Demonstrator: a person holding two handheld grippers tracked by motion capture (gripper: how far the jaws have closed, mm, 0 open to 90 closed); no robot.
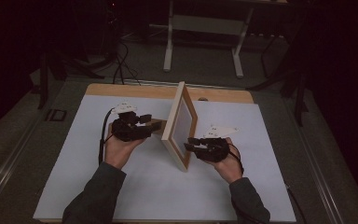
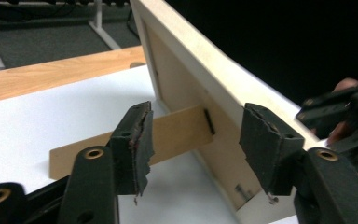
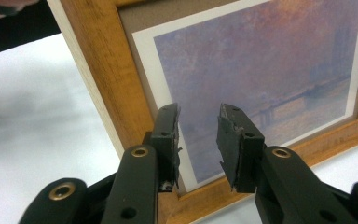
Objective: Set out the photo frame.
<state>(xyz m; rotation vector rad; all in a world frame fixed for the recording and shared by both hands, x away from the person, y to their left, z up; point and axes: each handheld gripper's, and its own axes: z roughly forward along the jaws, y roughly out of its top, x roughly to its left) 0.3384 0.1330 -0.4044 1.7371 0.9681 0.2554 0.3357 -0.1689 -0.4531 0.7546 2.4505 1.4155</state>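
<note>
Both tongs, left [image 1: 145,122] and right [image 1: 191,143], gape empty beside the picture frame [image 1: 181,122] on a white-covered table [image 1: 98,168]; dark room behind.

No readable text or label, as far as visible.

Right gripper [image 3: 198,140] sits right up against the picture frame [image 3: 102,79], jaws parted with nothing between them, tips close to the glass. Inside the frame's wooden border, a hazy purple-orange print [image 3: 265,60] with a white margin. White table [image 3: 32,116] beside the frame.
</note>
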